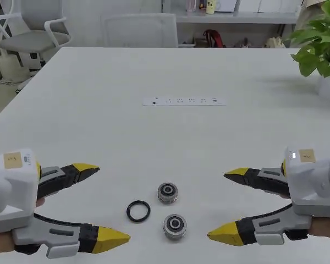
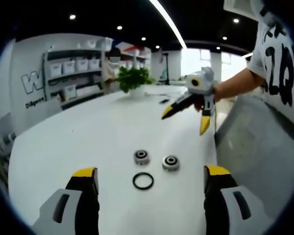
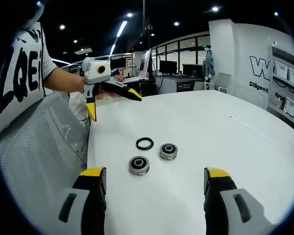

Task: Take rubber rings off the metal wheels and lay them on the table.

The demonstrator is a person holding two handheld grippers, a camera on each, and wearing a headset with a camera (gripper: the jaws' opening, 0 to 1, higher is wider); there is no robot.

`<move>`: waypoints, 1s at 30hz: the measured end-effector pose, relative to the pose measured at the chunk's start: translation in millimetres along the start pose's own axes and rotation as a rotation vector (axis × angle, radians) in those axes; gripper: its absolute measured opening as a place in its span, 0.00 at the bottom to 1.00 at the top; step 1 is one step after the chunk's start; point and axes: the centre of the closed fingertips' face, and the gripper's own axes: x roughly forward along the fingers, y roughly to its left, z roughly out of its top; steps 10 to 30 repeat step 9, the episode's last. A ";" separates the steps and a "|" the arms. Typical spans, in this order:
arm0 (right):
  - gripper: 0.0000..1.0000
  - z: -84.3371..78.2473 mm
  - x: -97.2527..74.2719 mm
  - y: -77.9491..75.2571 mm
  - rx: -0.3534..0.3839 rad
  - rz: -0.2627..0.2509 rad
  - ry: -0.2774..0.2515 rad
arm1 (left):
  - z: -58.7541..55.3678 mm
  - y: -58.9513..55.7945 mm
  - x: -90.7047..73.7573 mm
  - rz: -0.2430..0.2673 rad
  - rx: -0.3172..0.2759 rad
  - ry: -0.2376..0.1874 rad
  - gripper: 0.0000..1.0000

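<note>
Two small metal wheels lie on the white table [image 1: 154, 137], one farther [image 1: 167, 192] and one nearer [image 1: 175, 226]. A loose black rubber ring [image 1: 138, 211] lies flat just left of them. My left gripper [image 1: 99, 203] hovers open to their left and my right gripper [image 1: 231, 206] hovers open to their right, both apart from the parts. The left gripper view has the wheels [image 2: 141, 156] [image 2: 170, 163], the ring [image 2: 143, 181] and the right gripper [image 2: 188, 117] beyond. In the right gripper view are the wheels [image 3: 138, 165] [image 3: 168, 151], the ring [image 3: 144, 143] and the left gripper [image 3: 112, 105].
A white power strip [image 1: 184, 101] lies flat at mid-table. A potted green plant [image 1: 319, 44] stands at the far right. Chairs [image 1: 36, 33] stand beyond the table's far edge. The table's near edge runs just beyond the grippers.
</note>
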 end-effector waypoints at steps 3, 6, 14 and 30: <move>0.80 -2.4 -2.2 -0.5 0.004 -0.005 0.002 | -3.6 0.0 -1.4 0.004 -0.002 0.005 0.91; 0.80 -4.6 -3.6 -0.7 0.005 -0.009 0.004 | -7.1 0.9 -3.4 0.011 -0.001 0.013 0.92; 0.80 -6.0 -3.9 -0.4 0.006 -0.011 0.008 | -8.8 1.9 -4.8 0.015 0.001 0.018 0.92; 0.80 -6.0 -3.9 -0.4 0.006 -0.011 0.008 | -8.8 1.9 -4.8 0.015 0.001 0.018 0.92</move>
